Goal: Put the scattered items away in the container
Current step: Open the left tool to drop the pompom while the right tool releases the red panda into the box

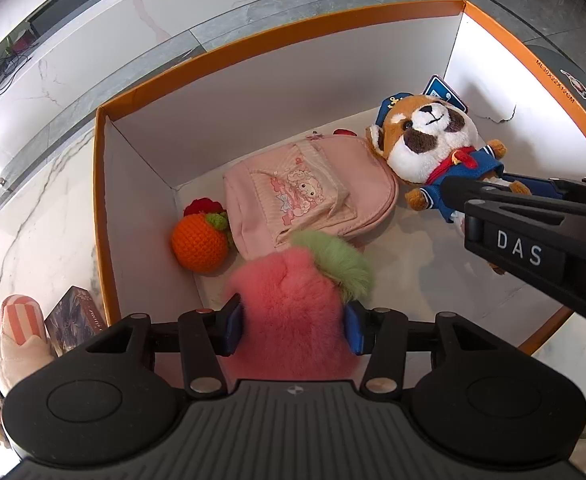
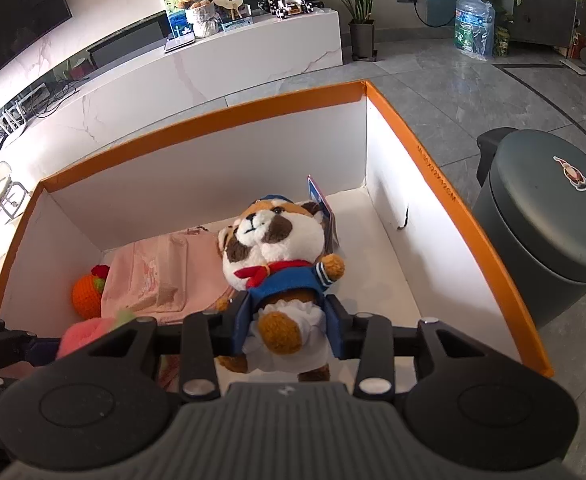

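Observation:
An orange-rimmed white box (image 1: 277, 32) (image 2: 445, 184) holds a pink mini backpack (image 1: 309, 192) (image 2: 161, 276) and a crocheted orange (image 1: 199, 246) (image 2: 87, 294). My left gripper (image 1: 295, 330) is shut on a fluffy pink and green plush (image 1: 293, 308) (image 2: 89, 330), held over the box's near side. My right gripper (image 2: 289, 326) is shut on a sailor raccoon plush (image 2: 277, 248) (image 1: 429, 136) by its body, inside the box at the right. The right gripper also shows in the left wrist view (image 1: 453, 196).
A striped plush (image 1: 19, 336) and a small dark box (image 1: 73, 318) lie on the marble table left of the box. A grey round bin (image 2: 545, 224) stands right of the box. A white cabinet (image 2: 253, 64) stands behind.

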{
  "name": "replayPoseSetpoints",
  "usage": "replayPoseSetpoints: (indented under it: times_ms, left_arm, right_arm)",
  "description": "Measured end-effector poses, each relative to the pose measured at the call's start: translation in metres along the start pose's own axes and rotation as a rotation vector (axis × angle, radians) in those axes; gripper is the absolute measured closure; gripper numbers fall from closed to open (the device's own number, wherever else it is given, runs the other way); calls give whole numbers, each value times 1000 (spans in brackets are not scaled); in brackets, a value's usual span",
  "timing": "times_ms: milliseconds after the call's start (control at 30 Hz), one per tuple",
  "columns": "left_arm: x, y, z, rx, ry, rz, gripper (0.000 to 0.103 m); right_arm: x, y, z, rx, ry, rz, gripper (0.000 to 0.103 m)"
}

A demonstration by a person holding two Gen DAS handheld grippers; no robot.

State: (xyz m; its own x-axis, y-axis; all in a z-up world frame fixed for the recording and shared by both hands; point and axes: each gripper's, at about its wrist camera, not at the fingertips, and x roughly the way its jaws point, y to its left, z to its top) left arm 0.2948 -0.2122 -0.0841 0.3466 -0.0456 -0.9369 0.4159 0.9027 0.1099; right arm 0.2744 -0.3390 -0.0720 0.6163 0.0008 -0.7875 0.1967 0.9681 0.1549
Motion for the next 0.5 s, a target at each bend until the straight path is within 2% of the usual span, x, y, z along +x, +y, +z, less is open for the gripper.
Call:
replayPoseSetpoints:
  times_ms: [100, 167, 233, 300, 500]
  left_arm:
    - [-2, 0, -1, 0, -18, -5, 43]
    - [-8, -2, -3, 9, -56, -8, 37]
    - [-17, -5, -4, 18, -102, -1, 23]
    - [-21, -4, -4, 17, -130, 8, 22]
    - [-22, 5, -5, -20, -128, 13, 22]
  right_arm:
    - [1, 0, 0, 0, 3, -2, 60]
    - [1, 0, 0, 1, -3, -7, 60]
    - [2, 0, 1, 0, -4, -15, 61]
    - [6, 1, 1, -6, 3, -24, 61]
    - [12, 3, 0, -17, 28, -18, 59]
